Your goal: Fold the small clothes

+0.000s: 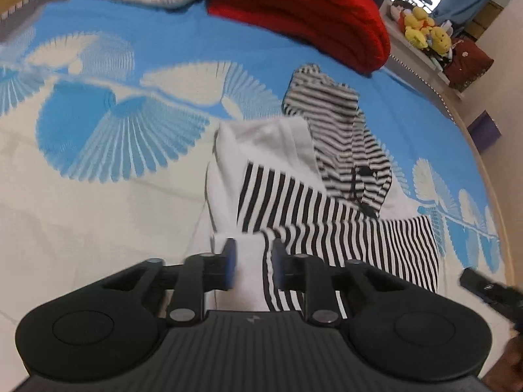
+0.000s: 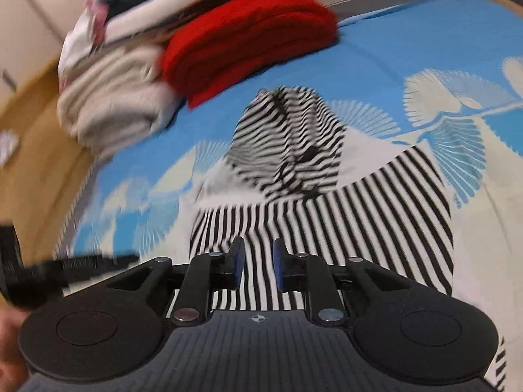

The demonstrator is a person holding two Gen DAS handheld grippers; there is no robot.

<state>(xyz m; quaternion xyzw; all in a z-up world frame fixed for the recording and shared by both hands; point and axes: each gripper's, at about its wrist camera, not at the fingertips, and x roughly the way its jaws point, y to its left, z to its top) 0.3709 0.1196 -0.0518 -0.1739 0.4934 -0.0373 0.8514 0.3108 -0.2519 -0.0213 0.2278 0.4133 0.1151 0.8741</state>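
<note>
The striped garment (image 1: 327, 215) lies rumpled on the blue-and-cream bedspread (image 1: 130, 196), its hood end bunched toward the red folded blanket (image 1: 300, 13). The left gripper (image 1: 251, 266) has its blue pads set narrowly either side of the near white hem; whether they actually pinch cloth I cannot tell. The right gripper (image 2: 258, 264) straddles striped fabric with a small gap, grip equally unclear. If either bites only one layer, lifting may drag the garment askew, and the bunched hood (image 2: 287, 140) could fold in crooked.

Red blanket (image 1: 304, 16), yellow plush toys (image 1: 425, 29)
</note>
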